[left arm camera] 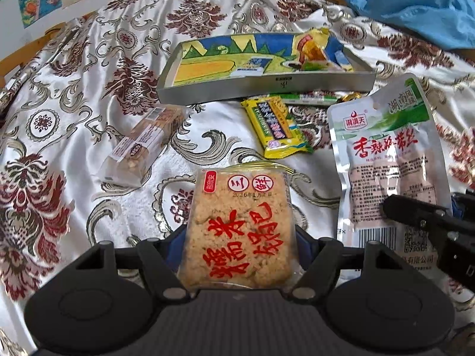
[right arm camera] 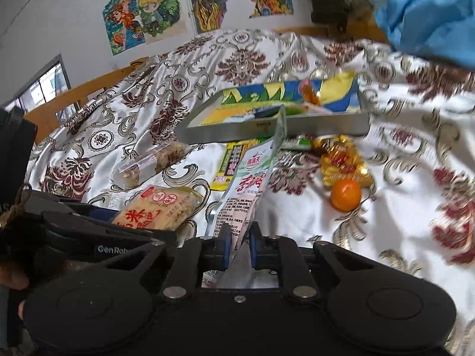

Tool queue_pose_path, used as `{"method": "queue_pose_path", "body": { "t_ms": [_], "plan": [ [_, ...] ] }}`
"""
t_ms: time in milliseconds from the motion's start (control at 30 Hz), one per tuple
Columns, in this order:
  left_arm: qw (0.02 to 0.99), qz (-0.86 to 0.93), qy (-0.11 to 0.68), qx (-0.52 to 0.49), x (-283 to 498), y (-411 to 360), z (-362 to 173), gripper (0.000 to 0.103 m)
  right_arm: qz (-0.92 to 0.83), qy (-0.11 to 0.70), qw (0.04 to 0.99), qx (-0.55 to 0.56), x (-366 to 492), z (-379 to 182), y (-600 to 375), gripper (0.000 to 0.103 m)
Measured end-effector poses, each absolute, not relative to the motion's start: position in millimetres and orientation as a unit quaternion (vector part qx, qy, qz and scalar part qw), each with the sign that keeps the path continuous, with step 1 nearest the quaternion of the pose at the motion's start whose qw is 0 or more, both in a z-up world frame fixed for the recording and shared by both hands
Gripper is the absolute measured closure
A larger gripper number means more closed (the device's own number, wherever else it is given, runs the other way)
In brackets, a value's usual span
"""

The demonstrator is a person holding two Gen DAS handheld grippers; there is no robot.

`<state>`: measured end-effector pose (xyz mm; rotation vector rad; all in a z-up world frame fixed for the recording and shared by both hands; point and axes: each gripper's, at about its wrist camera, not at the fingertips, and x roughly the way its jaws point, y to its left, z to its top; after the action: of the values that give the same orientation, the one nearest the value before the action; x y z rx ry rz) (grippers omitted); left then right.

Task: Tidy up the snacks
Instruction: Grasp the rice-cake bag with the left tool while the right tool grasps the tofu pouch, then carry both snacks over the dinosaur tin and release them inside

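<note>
Two packets are held: left gripper (left arm camera: pixel 240 237) clamps a rice-cracker pack (left arm camera: pixel 240 225) (red lettering), right gripper (right arm camera: pixel 240 247) pinches a silver pouch (right arm camera: pixel 246 190) edge-on, both angled downward.

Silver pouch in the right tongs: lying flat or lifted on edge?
Lifted on edge. The silver pouch stands up from the right tongs, which pinch its lower end, its top rising before the tray.
</note>
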<state>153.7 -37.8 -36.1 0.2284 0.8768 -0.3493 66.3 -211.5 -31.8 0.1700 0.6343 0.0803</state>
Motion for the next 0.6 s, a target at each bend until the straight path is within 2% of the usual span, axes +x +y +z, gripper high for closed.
{"method": "queue_pose_path", "body": {
  "t_ms": [433,600],
  "plan": [
    [0.903,-0.176,0.380,0.096,129.5,-50.4,-3.7,0.028,0.017,0.259,0.962,0.080,31.4,-6.7,-225.3,0.097],
    [0.907,-0.177,0.373,0.087,127.1,-50.5,0.3,0.028,0.012,0.263,0.961,0.082,31.2,-7.8,-229.8,0.097]
  ]
}}
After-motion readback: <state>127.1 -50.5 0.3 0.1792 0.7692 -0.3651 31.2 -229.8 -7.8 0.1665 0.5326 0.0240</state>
